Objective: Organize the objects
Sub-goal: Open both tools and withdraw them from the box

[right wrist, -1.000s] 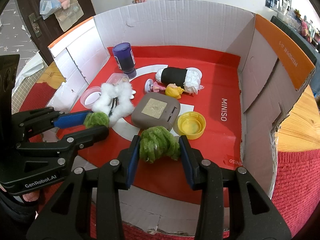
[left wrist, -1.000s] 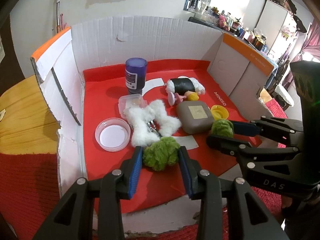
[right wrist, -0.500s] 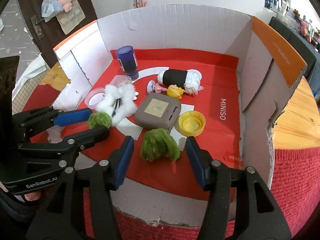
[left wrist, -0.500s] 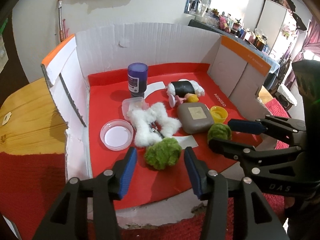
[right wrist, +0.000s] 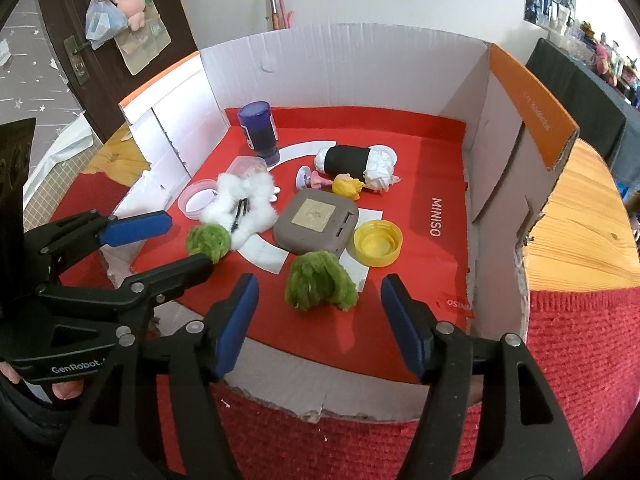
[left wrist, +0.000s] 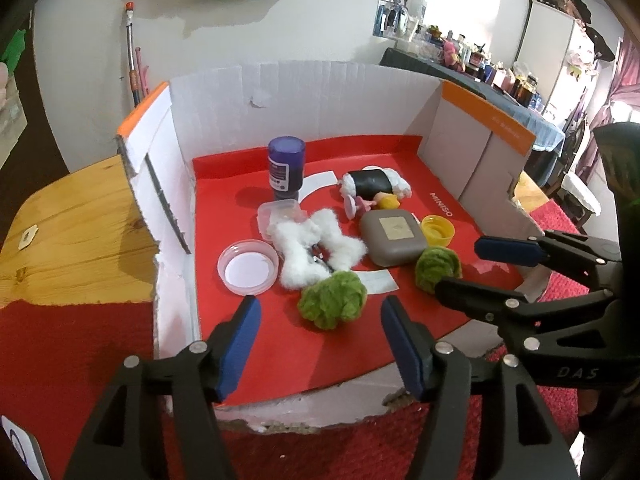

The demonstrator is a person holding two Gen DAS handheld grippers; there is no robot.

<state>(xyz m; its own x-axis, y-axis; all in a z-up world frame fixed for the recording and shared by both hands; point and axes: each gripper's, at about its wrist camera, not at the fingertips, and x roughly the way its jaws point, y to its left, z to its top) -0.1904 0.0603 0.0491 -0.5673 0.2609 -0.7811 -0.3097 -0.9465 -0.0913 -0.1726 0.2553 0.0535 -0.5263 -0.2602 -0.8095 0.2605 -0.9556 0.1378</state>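
Two green fuzzy balls lie on the red floor of an open cardboard box point(left wrist: 312, 92). The left ball point(left wrist: 333, 299) point(right wrist: 208, 242) sits just beyond my left gripper point(left wrist: 320, 344), which is open and empty. The right ball point(right wrist: 320, 281) point(left wrist: 437, 267) sits just beyond my right gripper point(right wrist: 320, 320), also open and empty. Each gripper shows in the other's view, the left gripper point(right wrist: 168, 246) and the right gripper point(left wrist: 472, 266), both with jaws apart.
In the box lie a grey square case point(left wrist: 394, 239), yellow cap point(left wrist: 439, 230), white fluffy bone point(left wrist: 316, 246), clear lid point(left wrist: 248, 266), small clear tub point(left wrist: 278, 212), purple jar point(left wrist: 286, 168), black-and-white roll point(left wrist: 374, 184) and a small doll point(right wrist: 344, 185). Wooden table point(left wrist: 72, 232) with red cloth surrounds it.
Both grippers opened, let go of the green balls and drew back toward the box's near edge. The balls stay on the red floor.
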